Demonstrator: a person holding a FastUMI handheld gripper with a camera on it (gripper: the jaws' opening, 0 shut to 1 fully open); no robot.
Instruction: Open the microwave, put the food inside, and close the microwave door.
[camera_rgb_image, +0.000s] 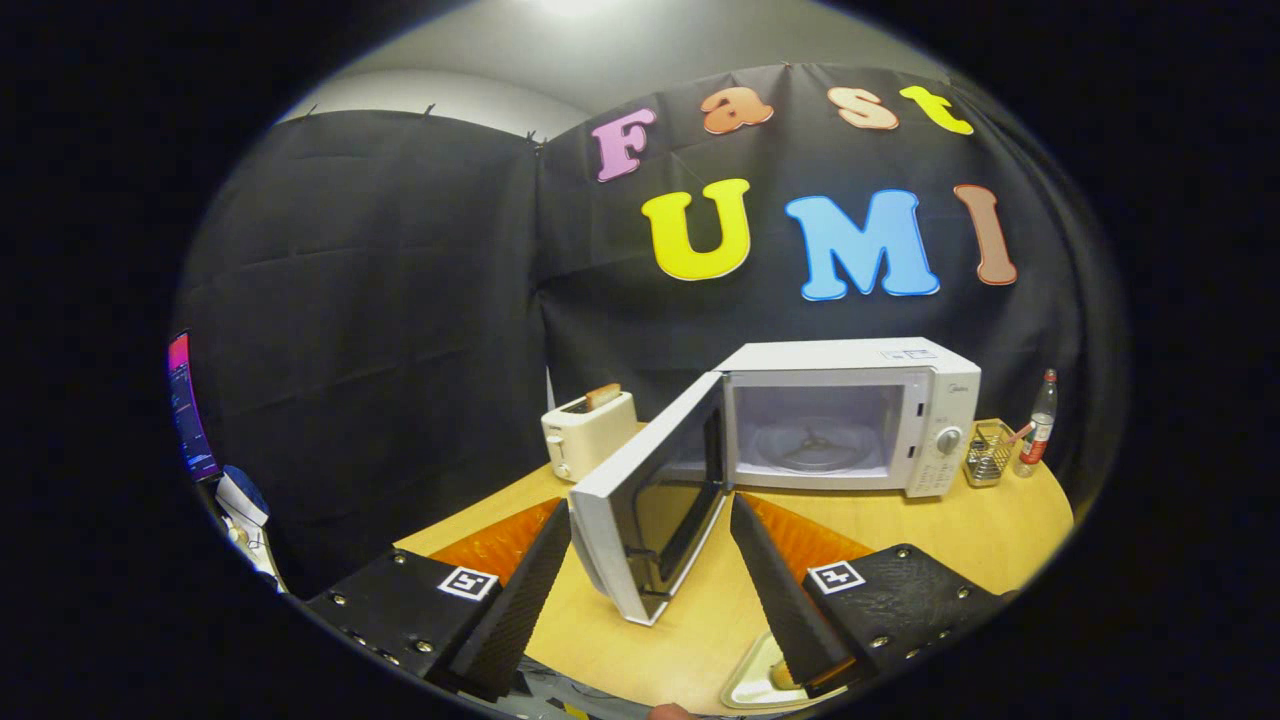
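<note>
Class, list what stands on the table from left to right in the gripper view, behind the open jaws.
Toaster → microwave door, swung open → microwave → wire basket → bottle.

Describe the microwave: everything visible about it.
The microwave is a white box standing upright on the wooden table, right of the toaster. Its door is swung wide open toward the open gripper, its edge between the fingers. Inside, a glass turntable sits empty. A dial is on the right-hand panel.

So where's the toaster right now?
The toaster stands on the table left of the microwave, beyond the open claw.
</note>
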